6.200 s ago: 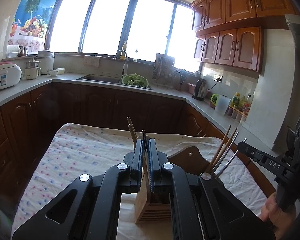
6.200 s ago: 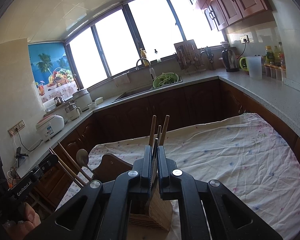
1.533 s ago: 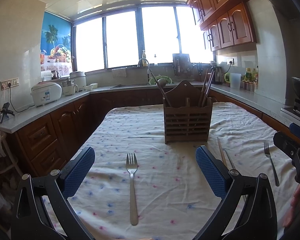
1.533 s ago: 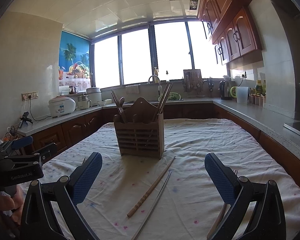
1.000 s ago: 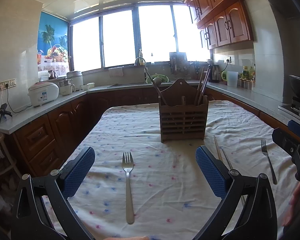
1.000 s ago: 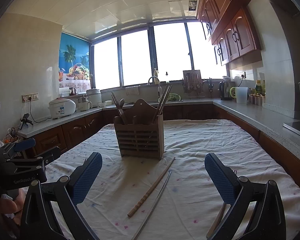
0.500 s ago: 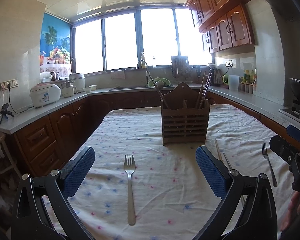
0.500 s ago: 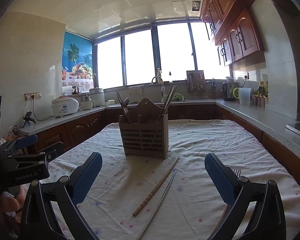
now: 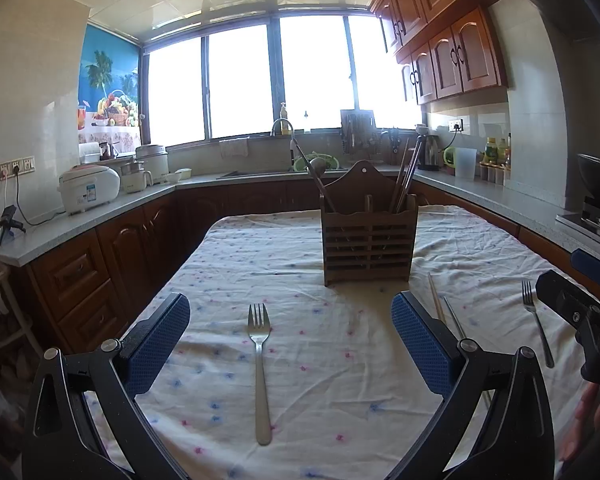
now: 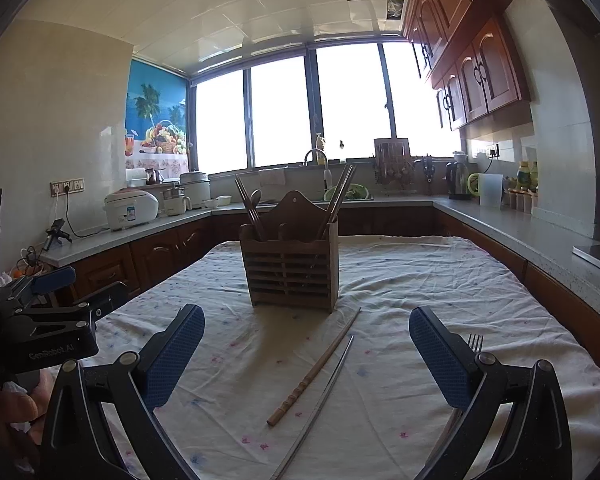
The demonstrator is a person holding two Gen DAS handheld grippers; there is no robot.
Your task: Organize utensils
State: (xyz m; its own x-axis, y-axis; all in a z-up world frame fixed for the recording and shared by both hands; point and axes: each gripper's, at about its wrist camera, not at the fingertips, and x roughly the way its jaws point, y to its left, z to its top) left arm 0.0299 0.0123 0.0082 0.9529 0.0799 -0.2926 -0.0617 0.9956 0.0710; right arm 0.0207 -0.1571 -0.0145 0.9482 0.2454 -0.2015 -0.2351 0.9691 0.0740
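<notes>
A slatted wooden utensil holder (image 9: 368, 240) (image 10: 294, 268) stands mid-table with chopsticks and a spoon sticking out. A metal fork (image 9: 260, 364) lies on the cloth between the fingers of my left gripper (image 9: 290, 340), which is open and holds nothing. In the right wrist view a wooden chopstick (image 10: 316, 368) and a metal chopstick (image 10: 326, 396) lie side by side in front of my right gripper (image 10: 306, 352), also open and empty. A second fork (image 10: 474, 344) (image 9: 536, 324) lies by the right finger, partly hidden.
A white cloth with small coloured dots (image 9: 300, 264) covers the table. Brown cabinets and a grey counter (image 9: 100, 216) run around the room, with a rice cooker (image 9: 88, 192) on the left and a sink under the window. A hand (image 10: 16, 404) holds the left gripper.
Six seconds ago both grippers were shut over the holder with utensils. Now both are open and drawn back low over the table. In the last second the views only drifted slightly.
</notes>
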